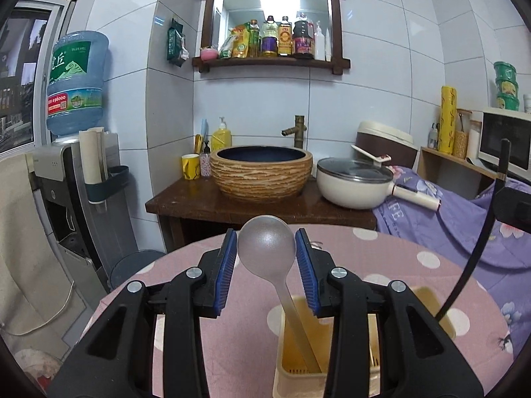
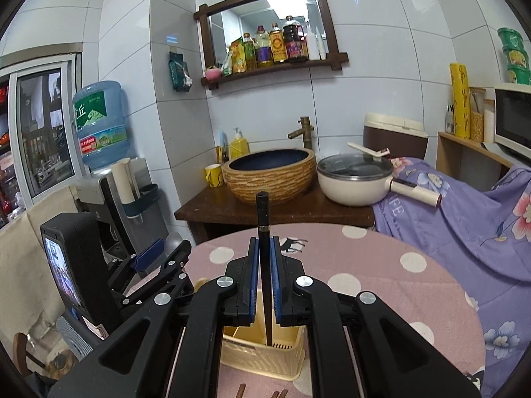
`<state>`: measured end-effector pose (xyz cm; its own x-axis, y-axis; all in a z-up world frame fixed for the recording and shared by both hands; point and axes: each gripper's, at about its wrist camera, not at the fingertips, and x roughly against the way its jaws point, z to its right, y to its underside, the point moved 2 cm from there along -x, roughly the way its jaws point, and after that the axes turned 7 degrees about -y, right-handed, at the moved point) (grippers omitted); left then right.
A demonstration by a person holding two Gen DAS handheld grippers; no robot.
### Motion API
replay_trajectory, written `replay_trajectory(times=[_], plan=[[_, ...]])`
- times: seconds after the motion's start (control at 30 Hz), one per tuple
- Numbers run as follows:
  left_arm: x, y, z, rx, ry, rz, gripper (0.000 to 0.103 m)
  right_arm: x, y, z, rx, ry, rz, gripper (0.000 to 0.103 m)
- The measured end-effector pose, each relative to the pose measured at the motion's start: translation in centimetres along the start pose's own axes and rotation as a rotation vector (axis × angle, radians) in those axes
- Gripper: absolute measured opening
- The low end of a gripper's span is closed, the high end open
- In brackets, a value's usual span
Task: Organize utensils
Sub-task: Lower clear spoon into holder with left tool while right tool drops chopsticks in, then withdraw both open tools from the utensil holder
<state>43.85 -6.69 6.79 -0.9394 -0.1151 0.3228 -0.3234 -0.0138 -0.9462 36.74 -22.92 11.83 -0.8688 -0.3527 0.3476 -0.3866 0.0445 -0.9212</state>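
A cream slotted utensil holder (image 1: 298,368) stands on the pink polka-dot tablecloth (image 1: 232,348). A frosted grey spoon (image 1: 267,245) stands in it, handle down, bowl up. My left gripper (image 1: 266,242) is open, its blue pads either side of the spoon's bowl with small gaps. My right gripper (image 2: 264,248) is shut on a black chopstick (image 2: 264,219), held upright with its lower end inside the holder (image 2: 262,358). The left gripper shows at the left in the right wrist view (image 2: 156,252).
Brown sticks (image 2: 262,393) lie on the cloth at the near edge. Behind the table stand a wooden stand with a basin (image 1: 262,172), a white pan (image 1: 355,182), a water dispenser (image 1: 76,172) and a purple-covered surface (image 1: 464,219).
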Motion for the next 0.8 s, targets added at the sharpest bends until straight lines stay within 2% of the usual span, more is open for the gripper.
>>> replay_trajectory(times=[0.23,0.3,0.47,0.5,0.53,0.57,0.6,0.63,0.8], plan=[[0.1,1.7,1.0,-0.063,0.041,-0.035,0.037,-0.7,1.6,0.8,-0.024,0.014,-0.031,0.006],[-0.1,2.2,1.3,-0.081,0.046,-0.058,0.037,-1.1,2.0,1.0,-0.041,0.007,-0.053,0.002],[0.1,3.1,2.0,-0.126,0.049,-0.078,0.037,-1.4,2.6,1.6,-0.071,0.009,-0.061,0.002],[0.2,3.1,2.1,-0.127,0.051,-0.077,0.037,-1.4,2.8,1.6,-0.071,0.008,-0.062,0.003],[0.3,3.1,2.0,-0.127,0.053,-0.074,0.038,-1.3,2.9,1.6,-0.071,0.012,-0.062,0.008],[0.5,3.0,2.0,-0.127,0.053,-0.072,0.044,-1.1,3.1,1.7,-0.071,0.015,-0.057,0.011],[0.8,3.0,1.9,-0.127,0.053,-0.064,0.054,-0.9,3.2,1.6,-0.068,0.018,-0.05,0.017],[1.2,2.9,1.9,-0.125,0.05,-0.053,0.058,-0.6,3.3,1.6,-0.063,0.022,-0.042,0.023],[3.4,2.8,0.6,-0.098,0.035,-0.022,0.076,1.1,3.9,1.9,-0.054,0.047,-0.009,0.037]])
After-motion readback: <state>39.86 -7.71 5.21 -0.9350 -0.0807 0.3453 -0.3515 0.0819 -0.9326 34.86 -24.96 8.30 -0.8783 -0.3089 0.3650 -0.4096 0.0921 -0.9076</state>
